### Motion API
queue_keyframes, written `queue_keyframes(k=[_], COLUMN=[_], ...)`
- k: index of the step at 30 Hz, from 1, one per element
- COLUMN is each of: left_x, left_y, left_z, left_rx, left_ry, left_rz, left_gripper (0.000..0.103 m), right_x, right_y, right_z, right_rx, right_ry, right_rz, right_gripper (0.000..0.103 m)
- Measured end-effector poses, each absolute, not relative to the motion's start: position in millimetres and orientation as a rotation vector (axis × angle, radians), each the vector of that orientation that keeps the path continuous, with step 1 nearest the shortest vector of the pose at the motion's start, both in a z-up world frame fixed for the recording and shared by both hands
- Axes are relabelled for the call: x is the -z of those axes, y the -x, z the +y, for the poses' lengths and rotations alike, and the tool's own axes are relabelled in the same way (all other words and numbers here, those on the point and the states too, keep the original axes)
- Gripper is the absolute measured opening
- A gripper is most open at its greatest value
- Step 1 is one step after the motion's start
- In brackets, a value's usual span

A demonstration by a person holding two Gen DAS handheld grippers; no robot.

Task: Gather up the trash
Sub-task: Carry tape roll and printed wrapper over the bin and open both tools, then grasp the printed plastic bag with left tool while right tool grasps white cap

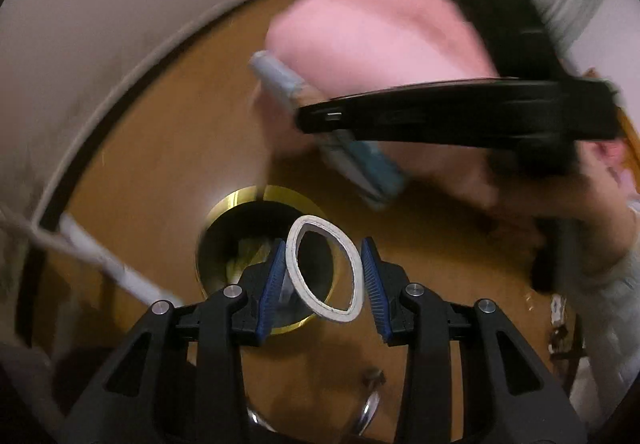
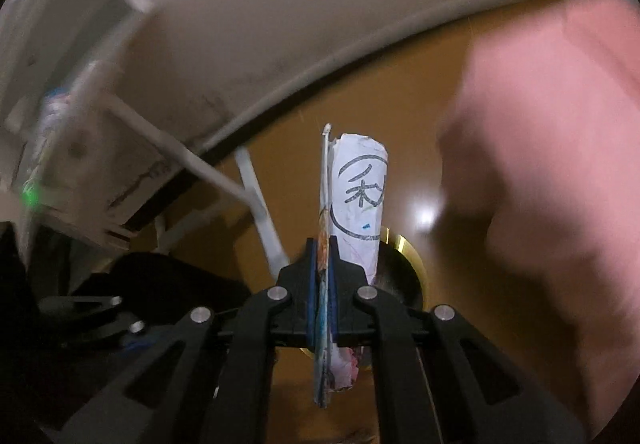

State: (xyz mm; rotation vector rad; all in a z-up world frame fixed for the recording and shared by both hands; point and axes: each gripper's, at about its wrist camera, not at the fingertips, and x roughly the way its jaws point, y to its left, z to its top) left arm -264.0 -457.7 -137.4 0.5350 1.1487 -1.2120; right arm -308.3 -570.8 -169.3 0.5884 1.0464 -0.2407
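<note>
My left gripper (image 1: pixel 324 268) is shut on a white ring (image 1: pixel 340 316), squeezed into an oval between the blue pads. It hangs right above a round bin with a gold rim (image 1: pixel 240 196) on the brown floor; crumpled paper lies inside. My right gripper (image 2: pixel 325 256) is shut on a folded paper (image 2: pixel 360 184) printed with a black circled character, over the same bin's rim (image 2: pixel 412 256). In the left wrist view that gripper's black body (image 1: pixel 460 112) crosses the upper right, and the folded paper (image 1: pixel 368 168) sticks out beneath it.
A blurred pink mass (image 1: pixel 380 24) fills the space beyond the bin, also on the right (image 2: pixel 560 164). A white frame with bars (image 2: pixel 120 116) stands at the left against the pale wall. A hand and grey sleeve (image 1: pixel 600 284) are at the right.
</note>
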Motion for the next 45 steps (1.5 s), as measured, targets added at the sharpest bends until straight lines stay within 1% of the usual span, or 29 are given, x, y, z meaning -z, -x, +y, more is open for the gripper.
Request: queue_keyframes(k=[1, 3, 5, 7, 10, 11, 12, 13, 14, 15, 16, 17, 20, 21, 24, 25, 29, 32, 35, 38, 41, 42, 45], left_x=[163, 202, 227, 239, 239, 238, 238, 238, 238, 235, 233, 233, 211, 193, 123, 94, -1, -46, -63, -62, -56, -56, -58], left_y=[263, 263, 260, 254, 244, 244, 242, 241, 244, 245, 246, 247, 251, 257, 277, 282, 271, 238, 197, 148, 99, 80, 47], left_z=[-463, -469, -472, -473, -469, -469, -471, -469, -473, -474, -474, -474, -472, -468, -455, -448, -407, -363, -312, -243, -165, -127, -58], left_rx=[1.192, 1.165, 1.151, 1.135, 1.142, 1.141, 1.135, 1.124, 1.113, 1.115, 1.128, 1.130, 1.143, 1.150, 1.218, 1.235, 1.221, 1.132, 0.977, 0.671, 0.408, 0.316, 0.170], left_ry=[-0.580, -0.681, -0.710, -0.695, -0.666, -0.657, -0.649, -0.639, -0.629, -0.617, -0.618, -0.624, -0.630, -0.626, -0.595, -0.581, -0.481, -0.387, -0.332, -0.365, -0.350, -0.304, -0.206], left_rz=[1.160, 1.164, 1.218, 1.265, 1.284, 1.282, 1.286, 1.288, 1.274, 1.240, 1.225, 1.218, 1.146, 1.089, 0.896, 0.830, 0.671, 0.625, 0.611, 0.566, 0.624, 0.655, 0.707], left_gripper=[0.038, 0.038, 0.038, 0.038, 0.038, 0.042, 0.069, 0.087, 0.097, 0.097, 0.097, 0.097, 0.096, 0.097, 0.097, 0.097, 0.097, 0.097, 0.097, 0.097, 0.097, 0.097, 0.097], right_x=[207, 250, 276, 293, 301, 301, 302, 303, 304, 303, 297, 290, 263, 251, 194, 172, 96, 54, 25, 6, -12, -16, -19], right_y=[312, 315, 320, 324, 326, 326, 324, 323, 322, 321, 324, 322, 335, 341, 360, 365, 366, 339, 300, 249, 192, 171, 120], right_z=[-573, -574, -576, -573, -570, -570, -569, -571, -575, -578, -578, -582, -589, -591, -590, -587, -570, -548, -519, -482, -430, -410, -365], right_rx=[0.259, 0.286, 0.299, 0.295, 0.277, 0.276, 0.281, 0.278, 0.291, 0.308, 0.331, 0.345, 0.437, 0.479, 0.658, 0.718, 0.870, 0.827, 0.661, 0.464, 0.298, 0.223, 0.066], right_ry=[-0.652, -0.742, -0.818, -0.866, -0.876, -0.880, -0.883, -0.895, -0.894, -0.886, -0.861, -0.842, -0.795, -0.770, -0.596, -0.529, -0.348, -0.255, -0.233, -0.213, -0.126, -0.099, -0.045], right_rz=[1.086, 1.127, 1.139, 1.147, 1.158, 1.158, 1.156, 1.153, 1.167, 1.179, 1.166, 1.152, 1.115, 1.096, 1.015, 0.976, 0.818, 0.737, 0.699, 0.689, 0.683, 0.682, 0.718], right_gripper=[0.006, 0.006, 0.006, 0.006, 0.006, 0.006, 0.006, 0.009, 0.029, 0.051, 0.087, 0.090, 0.090, 0.090, 0.092, 0.096, 0.096, 0.096, 0.096, 0.096, 0.096, 0.096, 0.096])
